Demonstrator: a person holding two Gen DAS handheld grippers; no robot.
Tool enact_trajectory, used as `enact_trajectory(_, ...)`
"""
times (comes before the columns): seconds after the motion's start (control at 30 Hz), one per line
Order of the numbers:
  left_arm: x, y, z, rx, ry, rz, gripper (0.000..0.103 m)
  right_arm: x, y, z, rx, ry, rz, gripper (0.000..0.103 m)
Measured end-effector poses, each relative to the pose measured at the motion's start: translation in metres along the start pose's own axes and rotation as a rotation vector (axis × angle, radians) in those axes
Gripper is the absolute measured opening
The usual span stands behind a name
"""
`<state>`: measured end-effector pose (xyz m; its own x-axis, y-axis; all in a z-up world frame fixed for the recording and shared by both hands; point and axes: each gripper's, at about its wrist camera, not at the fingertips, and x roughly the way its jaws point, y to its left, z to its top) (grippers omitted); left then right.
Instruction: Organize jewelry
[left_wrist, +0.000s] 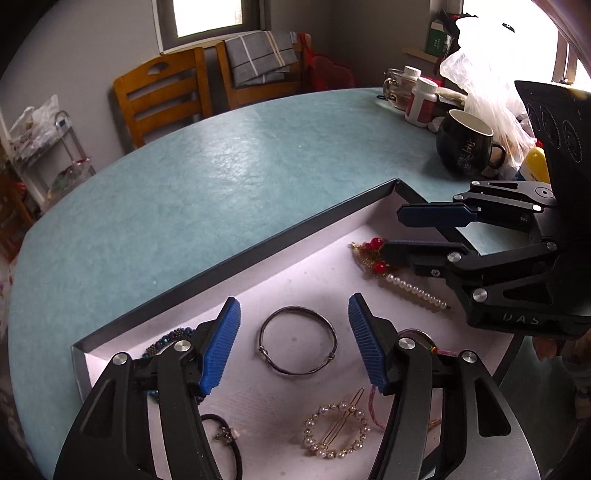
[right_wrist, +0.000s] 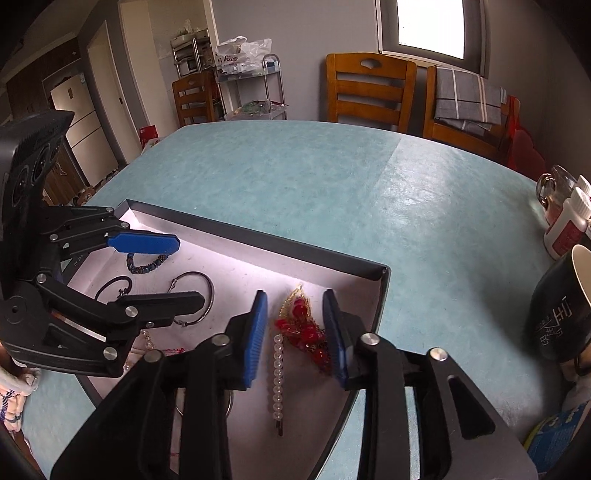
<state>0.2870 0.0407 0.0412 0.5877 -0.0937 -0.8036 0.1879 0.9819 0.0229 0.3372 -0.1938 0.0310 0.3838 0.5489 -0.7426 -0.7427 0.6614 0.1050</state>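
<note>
A shallow white tray with dark walls (left_wrist: 236, 258) (right_wrist: 280, 242) lies on the teal table and holds jewelry. My left gripper (left_wrist: 293, 343) is open above a dark metal bangle (left_wrist: 298, 341) (right_wrist: 207, 291). Near it lie a round pearl hair clip (left_wrist: 337, 430), a black hair tie (left_wrist: 229, 443) (right_wrist: 114, 286) and a blue beaded bracelet (left_wrist: 166, 338) (right_wrist: 147, 266). My right gripper (right_wrist: 295, 328) (left_wrist: 391, 232) is open, its jaws on either side of a red beaded ornament (right_wrist: 304, 332) (left_wrist: 373, 254), beside a pearl bar clip (right_wrist: 277, 373) (left_wrist: 417, 291).
A black mug (left_wrist: 465, 144) (right_wrist: 561, 314), white pill bottles (left_wrist: 421, 99) (right_wrist: 569, 225), a glass jar and plastic bags crowd the table's right side. Wooden chairs (left_wrist: 162, 96) (right_wrist: 369, 88) stand beyond the far edge. A metal rack (right_wrist: 251, 88) stands by the wall.
</note>
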Motion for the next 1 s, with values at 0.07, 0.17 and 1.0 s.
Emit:
enact_trajectory(0.07, -0.007, -0.001, -0.002, -0.003, -0.032, 0.016, 0.069, -0.005, 0.003, -0.002, 0.004, -0.016, 0.004, 0.055)
enact_trajectory(0.17, -0.017, 0.0, -0.008, -0.032, -0.058, 0.044, 0.07, -0.017, 0.009, -0.007, 0.003, -0.042, 0.003, 0.059)
enact_trajectory(1.0, -0.076, 0.013, -0.111, -0.22, -0.164, 0.207, 0.097, -0.048, 0.053, -0.066, 0.102, -0.102, -0.037, 0.097)
